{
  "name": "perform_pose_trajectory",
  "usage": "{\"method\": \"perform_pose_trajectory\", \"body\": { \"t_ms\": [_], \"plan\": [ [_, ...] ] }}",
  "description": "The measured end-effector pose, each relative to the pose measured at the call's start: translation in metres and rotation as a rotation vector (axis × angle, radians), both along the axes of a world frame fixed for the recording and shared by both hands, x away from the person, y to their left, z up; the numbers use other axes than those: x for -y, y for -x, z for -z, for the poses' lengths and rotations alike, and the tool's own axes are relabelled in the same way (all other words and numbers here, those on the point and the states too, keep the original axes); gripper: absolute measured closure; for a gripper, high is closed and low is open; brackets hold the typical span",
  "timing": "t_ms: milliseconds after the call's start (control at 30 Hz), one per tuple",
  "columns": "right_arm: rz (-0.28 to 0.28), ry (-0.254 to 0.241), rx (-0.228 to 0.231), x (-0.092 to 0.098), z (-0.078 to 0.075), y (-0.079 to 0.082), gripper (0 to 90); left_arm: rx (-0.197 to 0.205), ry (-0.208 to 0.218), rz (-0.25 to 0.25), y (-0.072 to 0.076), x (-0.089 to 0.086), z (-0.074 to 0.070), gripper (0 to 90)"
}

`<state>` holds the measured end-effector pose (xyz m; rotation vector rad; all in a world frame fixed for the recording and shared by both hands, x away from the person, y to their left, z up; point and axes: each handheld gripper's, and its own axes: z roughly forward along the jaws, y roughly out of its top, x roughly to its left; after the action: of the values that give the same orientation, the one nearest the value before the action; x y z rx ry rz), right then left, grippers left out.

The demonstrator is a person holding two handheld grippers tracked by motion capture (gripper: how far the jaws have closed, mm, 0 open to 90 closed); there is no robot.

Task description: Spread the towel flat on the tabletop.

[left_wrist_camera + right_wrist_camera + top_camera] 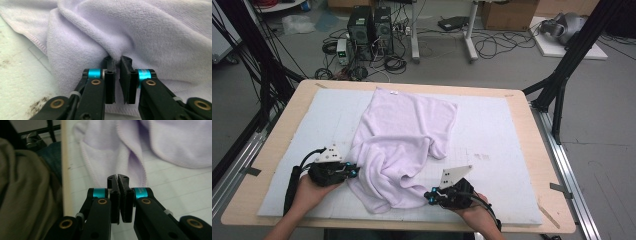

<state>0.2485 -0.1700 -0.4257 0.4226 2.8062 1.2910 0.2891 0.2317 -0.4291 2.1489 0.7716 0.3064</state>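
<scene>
Nearest, the right gripper [430, 196] has its jaws pressed together, and whether they catch the towel's [399, 142] near hem is hard to tell. The left gripper [354, 171] pinches a fold at its left edge. The towel lies rumpled mid-tabletop [517, 150]. This looks like the grasping step; next, lift and spread the edges apart to flatten it.
</scene>
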Motion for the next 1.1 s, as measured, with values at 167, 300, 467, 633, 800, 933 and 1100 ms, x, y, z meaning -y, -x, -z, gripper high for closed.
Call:
{"method": "perform_pose_trajectory", "body": {
  "t_ms": [167,300,467,633,800,933,1100],
  "plan": [
    [-0.004,-0.029,0.049,0.000,-0.011,-0.002,73.3,0.021,0.023,-0.005,0.020,-0.008,-0.008,61.2],
    [-0.015,0.019,0.076,-0.015,-0.004,-0.013,65.6,0.007,0.040,0.033,0.034,-0.007,-0.009,59.2],
    [-0.001,0.044,0.065,-0.036,0.011,-0.029,59.3,-0.083,-0.003,0.122,0.031,0.012,0.005,62.4],
    [-0.028,0.058,0.053,-0.039,0.015,-0.035,83.9,-0.036,-0.038,0.117,0.026,0.024,0.012,72.5],
    [0.020,0.055,0.018,-0.019,0.014,-0.035,84.9,-0.031,-0.046,0.129,0.027,0.025,0.011,86.8],
    [0.071,0.060,0.006,0.011,0.013,-0.024,85.1,-0.031,-0.034,0.118,0.027,0.022,0.009,87.4],
    [0.122,0.066,-0.015,0.047,0.011,-0.005,84.9,-0.011,-0.012,0.107,0.029,0.017,0.000,87.5]
  ]
}}
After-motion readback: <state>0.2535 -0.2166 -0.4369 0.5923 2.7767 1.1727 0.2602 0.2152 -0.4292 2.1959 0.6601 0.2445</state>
